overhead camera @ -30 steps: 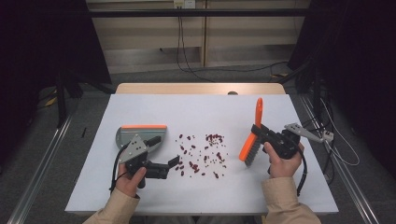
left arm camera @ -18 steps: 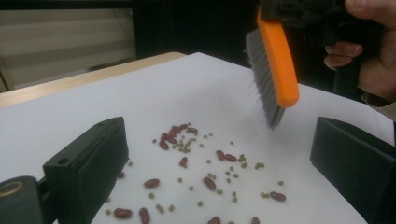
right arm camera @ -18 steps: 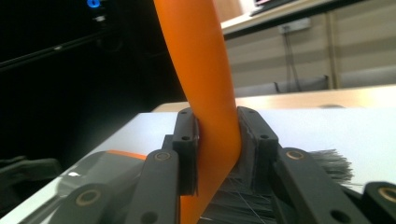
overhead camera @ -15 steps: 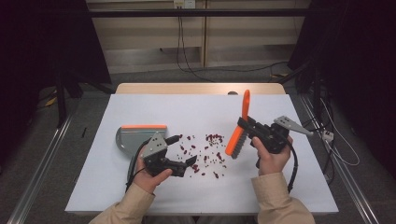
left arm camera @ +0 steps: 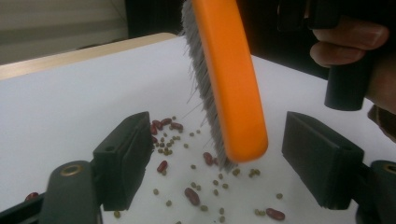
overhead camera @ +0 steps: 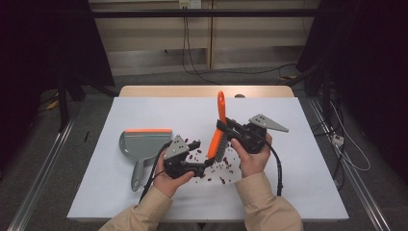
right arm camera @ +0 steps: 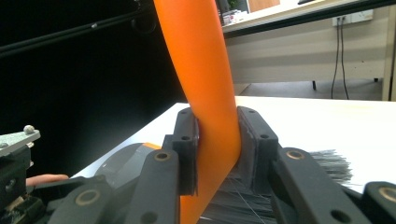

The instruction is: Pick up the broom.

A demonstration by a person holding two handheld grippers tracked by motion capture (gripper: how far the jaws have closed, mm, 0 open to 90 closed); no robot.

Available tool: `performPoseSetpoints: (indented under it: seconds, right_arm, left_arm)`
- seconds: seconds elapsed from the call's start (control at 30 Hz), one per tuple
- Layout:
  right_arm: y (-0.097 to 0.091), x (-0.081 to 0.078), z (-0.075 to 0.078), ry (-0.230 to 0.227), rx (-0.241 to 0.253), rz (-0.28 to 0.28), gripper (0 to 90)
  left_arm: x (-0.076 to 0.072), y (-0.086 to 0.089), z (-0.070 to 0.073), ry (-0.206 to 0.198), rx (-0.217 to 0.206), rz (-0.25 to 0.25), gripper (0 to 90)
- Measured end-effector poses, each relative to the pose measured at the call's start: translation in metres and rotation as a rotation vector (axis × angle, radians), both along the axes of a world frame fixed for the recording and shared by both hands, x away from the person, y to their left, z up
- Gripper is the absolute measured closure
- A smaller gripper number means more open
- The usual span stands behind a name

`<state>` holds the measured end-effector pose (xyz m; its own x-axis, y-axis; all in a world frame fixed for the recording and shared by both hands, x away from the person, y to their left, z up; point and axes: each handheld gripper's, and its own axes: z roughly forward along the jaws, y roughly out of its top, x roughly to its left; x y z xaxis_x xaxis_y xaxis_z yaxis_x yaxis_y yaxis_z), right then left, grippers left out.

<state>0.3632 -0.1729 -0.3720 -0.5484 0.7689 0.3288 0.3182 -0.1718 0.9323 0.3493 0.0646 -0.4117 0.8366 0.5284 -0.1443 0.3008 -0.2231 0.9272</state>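
An orange brush [overhead camera: 215, 142] with grey bristles stands tilted over scattered red and green beans [overhead camera: 223, 166] on the white table [overhead camera: 144, 110]. My right gripper [overhead camera: 225, 126] is shut on the brush's handle [right arm camera: 205, 70], pads pressed on both sides. My left gripper [overhead camera: 204, 163] sits low in front of the brush's lower end. Its jaws have just been closing. In the left gripper view the brush head [left arm camera: 229, 84] hangs between the two jaws, clear of both pads. A grey dustpan [overhead camera: 142, 142] with an orange lip lies to the left.
Beans [left arm camera: 191, 196] lie loose under and around the left jaws. The dustpan's handle points toward the table's front edge, just left of my left hand. Cables trail from both grippers toward the person. A wooden strip borders the table's far edge.
Both hands have come toward the table's middle. The right gripper carried the brush left over the beans. The left gripper moved right and its jaws now flank the brush's lower end.
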Motion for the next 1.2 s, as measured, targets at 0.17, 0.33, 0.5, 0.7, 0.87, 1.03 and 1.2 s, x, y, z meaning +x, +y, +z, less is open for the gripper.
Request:
performPoseSetpoints:
  seconds: [0.17,0.33,0.5,0.7,0.87,1.03,1.2]
  right_arm:
    - [0.014,0.001,0.001,-0.007,-0.007,0.022,71.2]
    - [0.021,0.001,0.002,-0.003,-0.003,0.035,71.2]
    - [0.025,-0.001,0.003,0.0,-0.017,0.038,71.1]
    - [0.029,0.001,0.004,0.01,-0.003,0.03,64.0]
    - [0.035,0.0,0.003,0.032,0.0,-0.042,38.2]
    - [0.042,-0.003,-0.003,0.111,0.037,-0.08,29.1]
    - [0.057,0.0,-0.01,0.188,0.027,-0.072,27.5]
  left_arm:
    - [0.0,0.0,-0.002,0.017,0.016,0.012,39.4]
    - [-0.001,0.0,-0.005,0.012,0.046,0.021,57.9]
    - [-0.001,0.002,-0.005,0.006,0.053,0.065,69.8]
    - [-0.002,0.006,-0.004,-0.006,0.053,0.119,70.7]
    - [-0.001,0.011,-0.003,-0.017,0.046,0.159,70.8]
    - [-0.002,0.014,-0.001,-0.041,0.042,0.197,70.9]
    - [-0.006,0.011,0.001,-0.075,0.041,0.213,70.8]
